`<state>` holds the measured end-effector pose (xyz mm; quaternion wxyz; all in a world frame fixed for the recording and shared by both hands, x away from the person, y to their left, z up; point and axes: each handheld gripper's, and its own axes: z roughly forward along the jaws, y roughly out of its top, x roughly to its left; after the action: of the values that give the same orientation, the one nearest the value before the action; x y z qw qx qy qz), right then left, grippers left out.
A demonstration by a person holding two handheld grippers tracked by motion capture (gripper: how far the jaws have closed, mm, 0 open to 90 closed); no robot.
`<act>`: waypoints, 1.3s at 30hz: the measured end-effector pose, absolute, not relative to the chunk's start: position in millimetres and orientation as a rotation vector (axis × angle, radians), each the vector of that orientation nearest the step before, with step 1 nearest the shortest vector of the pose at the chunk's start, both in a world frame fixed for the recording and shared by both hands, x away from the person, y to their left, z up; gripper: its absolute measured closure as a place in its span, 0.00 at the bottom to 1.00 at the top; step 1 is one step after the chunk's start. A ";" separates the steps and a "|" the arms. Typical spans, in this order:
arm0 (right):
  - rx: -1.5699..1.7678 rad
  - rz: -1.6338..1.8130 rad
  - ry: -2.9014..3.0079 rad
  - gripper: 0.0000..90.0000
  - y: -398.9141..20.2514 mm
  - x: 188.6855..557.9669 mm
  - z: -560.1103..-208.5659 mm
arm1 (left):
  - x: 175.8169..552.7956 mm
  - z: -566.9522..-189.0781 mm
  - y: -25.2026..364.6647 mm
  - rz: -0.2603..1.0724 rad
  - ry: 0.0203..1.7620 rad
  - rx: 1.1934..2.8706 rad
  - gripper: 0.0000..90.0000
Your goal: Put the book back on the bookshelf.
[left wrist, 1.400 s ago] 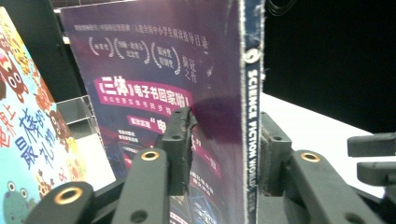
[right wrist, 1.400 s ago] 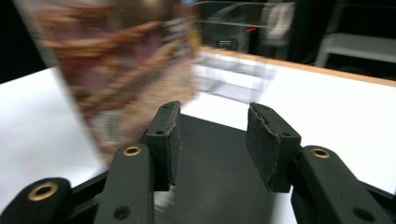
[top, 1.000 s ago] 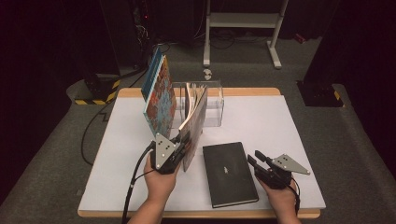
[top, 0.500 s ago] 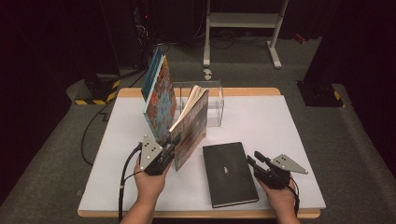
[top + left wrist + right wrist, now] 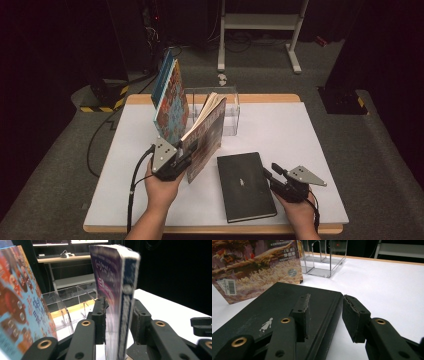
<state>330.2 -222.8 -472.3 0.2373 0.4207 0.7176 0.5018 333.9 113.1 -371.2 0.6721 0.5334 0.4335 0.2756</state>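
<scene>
Clamping an upright paperback book [image 5: 204,135] at frame centre, the left gripper [image 5: 176,161] grips its spine; the right gripper [image 5: 274,176], jaws apart, straddles the black hardcover book's [image 5: 245,186] edge at lower right.

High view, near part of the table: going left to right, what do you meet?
Left gripper shut on the tilted purple paperback book → flat black hardcover book → right gripper, jaws open at that book's right edge.
</scene>
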 end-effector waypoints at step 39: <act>1.143 1.395 1.955 0.64 -224.4 328.2 -470.3 | 364.6 -343.8 123.0 0.632 1.055 1.166 0.93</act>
<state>328.2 -224.4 -470.3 0.2387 0.4173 0.7137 0.5094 364.6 123.0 -343.8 0.6619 0.5158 0.4666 0.2794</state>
